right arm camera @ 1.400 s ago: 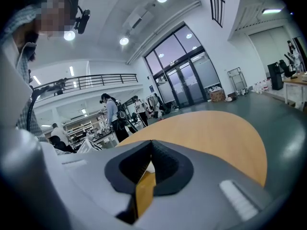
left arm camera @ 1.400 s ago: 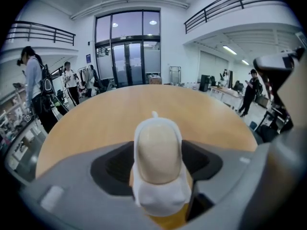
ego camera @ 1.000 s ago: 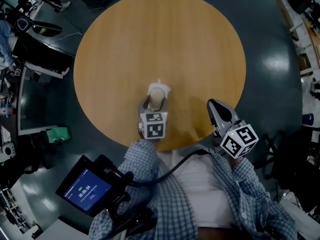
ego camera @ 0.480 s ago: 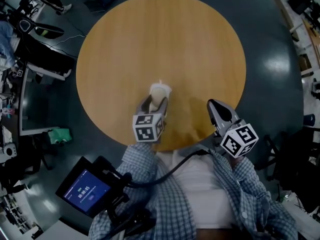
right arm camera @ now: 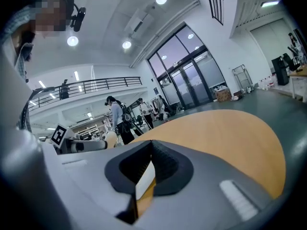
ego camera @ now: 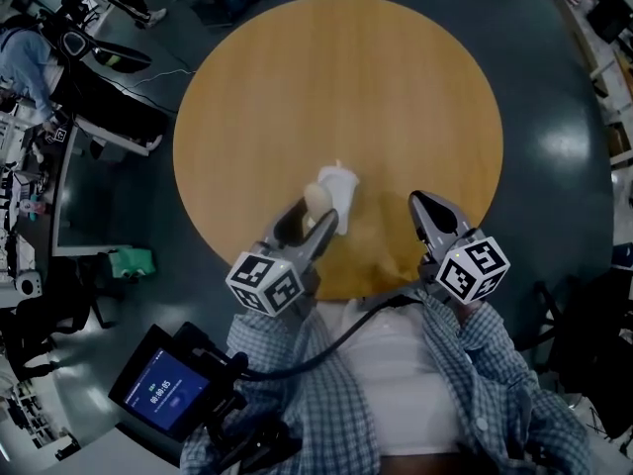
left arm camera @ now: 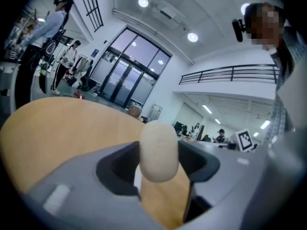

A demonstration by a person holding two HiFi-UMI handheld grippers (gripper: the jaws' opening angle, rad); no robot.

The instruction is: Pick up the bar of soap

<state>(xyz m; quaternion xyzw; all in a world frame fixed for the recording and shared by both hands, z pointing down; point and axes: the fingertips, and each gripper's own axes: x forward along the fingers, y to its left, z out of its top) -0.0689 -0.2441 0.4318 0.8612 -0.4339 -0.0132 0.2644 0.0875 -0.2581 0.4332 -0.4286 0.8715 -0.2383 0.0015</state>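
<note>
The cream oval bar of soap (ego camera: 316, 200) sits upright between the jaws of my left gripper (ego camera: 314, 213), which is shut on it just above the round wooden table (ego camera: 336, 87). In the left gripper view the soap (left arm camera: 158, 150) fills the gap between the grey jaws, with the table (left arm camera: 57, 123) below. A white sheet or dish (ego camera: 340, 188) lies on the table right beside the soap. My right gripper (ego camera: 421, 206) hovers at the table's near edge, shut and empty; its jaws (right arm camera: 146, 169) meet with only a thin slit.
A device with a blue screen (ego camera: 163, 389) hangs at the person's lower left. Desks and chairs (ego camera: 89, 87) crowd the floor to the left of the table. People stand in the hall beyond (right arm camera: 117, 119). The table's near edge lies just under both grippers.
The left gripper's jaws have closed onto the soap. The gripper has since tilted back toward the lower left with the soap in it. The right gripper has stayed put.
</note>
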